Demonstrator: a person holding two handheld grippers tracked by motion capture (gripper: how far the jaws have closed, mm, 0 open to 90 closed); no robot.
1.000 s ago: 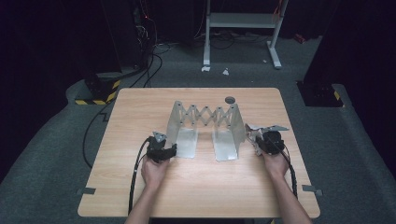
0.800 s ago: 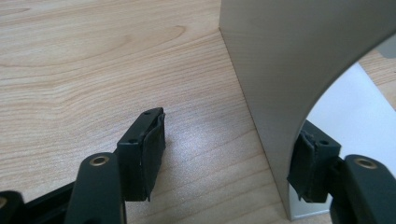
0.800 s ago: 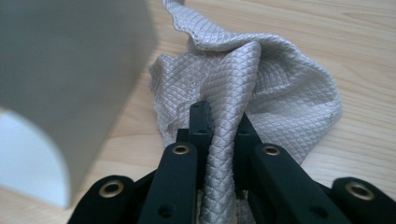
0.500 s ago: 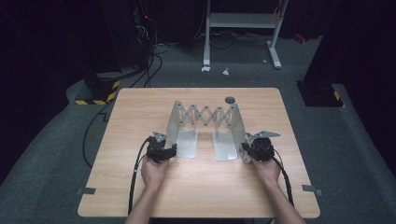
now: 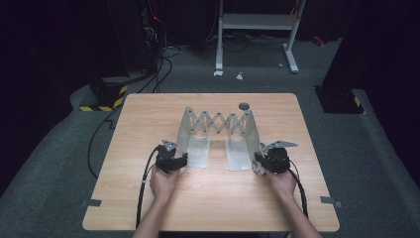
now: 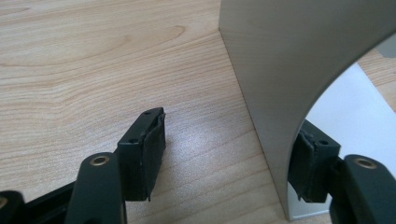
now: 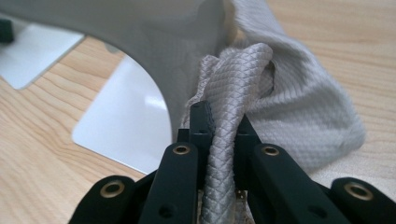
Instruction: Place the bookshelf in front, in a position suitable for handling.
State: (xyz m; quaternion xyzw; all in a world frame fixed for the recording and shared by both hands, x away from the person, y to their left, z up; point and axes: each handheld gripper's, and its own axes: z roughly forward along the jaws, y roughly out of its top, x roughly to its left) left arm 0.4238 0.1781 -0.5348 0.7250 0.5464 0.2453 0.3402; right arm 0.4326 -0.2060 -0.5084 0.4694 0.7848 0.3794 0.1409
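— Why is the left gripper (image 5: 184,159) parked at the rack's left end?

— To steady it. Its jaws stand wide, straddling the left upright plate of the grey metal accordion rack (image 5: 218,130) at the middle of the wooden tabletop (image 5: 148,124); I can't quite tell if the pads touch.

— And at three o'clock?

— The right gripper (image 7: 218,122) is nearly closed, pinching a fold of grey knitted cloth (image 7: 303,112) bunched against the right plate, probably to hang it there.

No readable text, labels, brands or numbers anywhere: not on rack, cloth, grippers or wooden desk (image 5: 208,198).
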